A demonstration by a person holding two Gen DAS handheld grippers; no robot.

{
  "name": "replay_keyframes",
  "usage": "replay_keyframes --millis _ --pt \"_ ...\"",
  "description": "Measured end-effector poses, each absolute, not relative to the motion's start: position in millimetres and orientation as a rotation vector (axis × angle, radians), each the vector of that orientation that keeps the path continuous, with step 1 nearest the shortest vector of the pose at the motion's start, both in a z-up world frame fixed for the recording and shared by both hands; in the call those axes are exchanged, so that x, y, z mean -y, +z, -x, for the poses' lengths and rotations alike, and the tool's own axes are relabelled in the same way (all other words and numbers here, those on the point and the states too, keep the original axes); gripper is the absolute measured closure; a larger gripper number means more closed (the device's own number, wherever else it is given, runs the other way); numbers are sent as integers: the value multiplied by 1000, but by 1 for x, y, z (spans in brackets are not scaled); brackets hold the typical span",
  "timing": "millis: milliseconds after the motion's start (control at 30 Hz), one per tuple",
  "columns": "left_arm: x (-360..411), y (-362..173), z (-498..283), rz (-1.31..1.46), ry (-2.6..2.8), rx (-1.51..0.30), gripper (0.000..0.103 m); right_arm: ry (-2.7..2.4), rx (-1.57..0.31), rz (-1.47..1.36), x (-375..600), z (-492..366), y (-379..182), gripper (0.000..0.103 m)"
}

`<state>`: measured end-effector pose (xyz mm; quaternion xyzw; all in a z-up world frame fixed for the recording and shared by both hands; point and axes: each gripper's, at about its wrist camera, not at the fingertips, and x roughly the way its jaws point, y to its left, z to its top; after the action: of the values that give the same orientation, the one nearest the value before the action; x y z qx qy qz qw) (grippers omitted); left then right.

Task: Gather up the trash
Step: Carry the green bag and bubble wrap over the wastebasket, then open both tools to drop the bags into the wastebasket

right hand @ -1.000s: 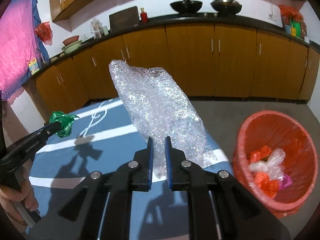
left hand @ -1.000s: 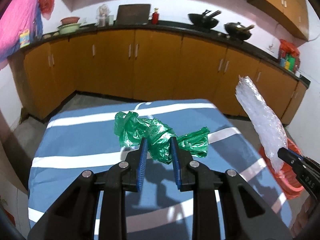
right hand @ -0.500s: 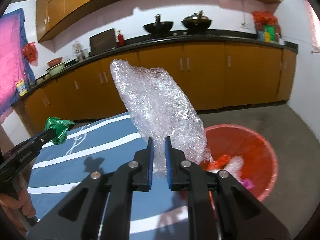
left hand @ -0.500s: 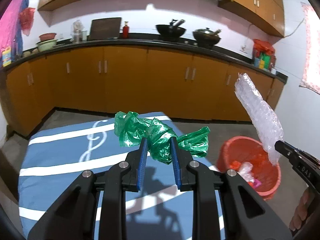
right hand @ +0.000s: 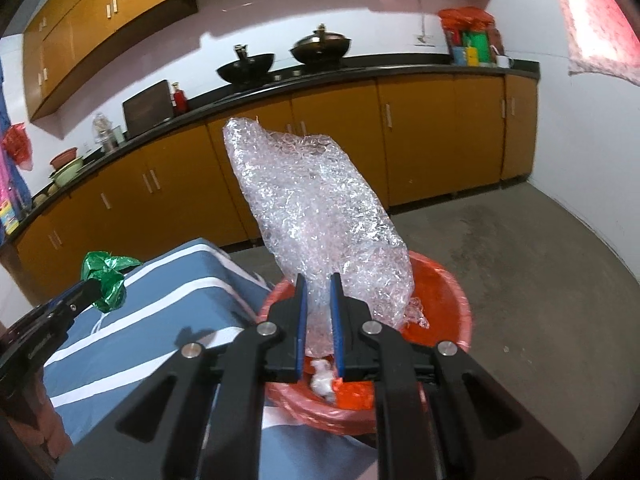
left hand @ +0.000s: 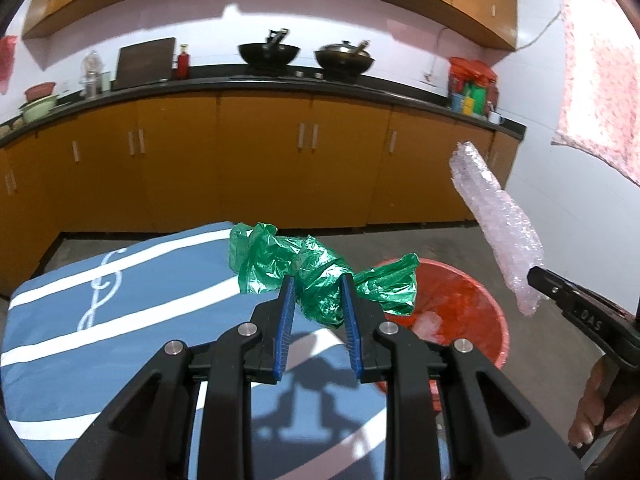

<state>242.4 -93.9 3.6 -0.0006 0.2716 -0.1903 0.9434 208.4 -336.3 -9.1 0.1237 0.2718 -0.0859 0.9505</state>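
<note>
Left gripper [left hand: 318, 294] fingers clenched on crumpled green plastic bag [left hand: 316, 276] above blue striped table [left hand: 120, 320], right gripper [right hand: 318, 294] fingers grasping clear bubble wrap [right hand: 316, 216] over round red plastic bin [right hand: 448, 280] on floor right of table

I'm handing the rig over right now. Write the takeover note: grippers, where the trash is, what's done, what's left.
Left gripper: shut on the green bag, held above the table's edge, near the bin.
Right gripper: shut on the bubble wrap, held over the bin.
Done: both pieces are picked up; the bin already holds some scraps.
Left: release the bubble wrap into the bin, then bring the green bag over it and drop that too.
</note>
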Motion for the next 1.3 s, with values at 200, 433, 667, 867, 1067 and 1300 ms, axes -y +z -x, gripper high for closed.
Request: replay_keyframes --millis 200,433,667,867,1067,1300 --pt "127 -7 -246 -23 -444 -573 79 -205 -573 -278 361 -208 -21 91" --pt "163 -24 -252 -62 -509 -608 79 -217 -595 -305 379 -211 -42 91" --pt "196 -46 -265 -93 -562 -654 79 -221 -626 -309 387 -224 -62 91" --pt "219 -61 -275 -109 -596 -686 78 -221 -638 -334 401 -235 -75 91" --pt "224 -76 -282 -105 -596 -720 59 -170 -636 -392 414 -236 -88 81" --pt "190 -76 -284 -61 -504 -728 56 -189 -609 -423 422 -220 -89 59"
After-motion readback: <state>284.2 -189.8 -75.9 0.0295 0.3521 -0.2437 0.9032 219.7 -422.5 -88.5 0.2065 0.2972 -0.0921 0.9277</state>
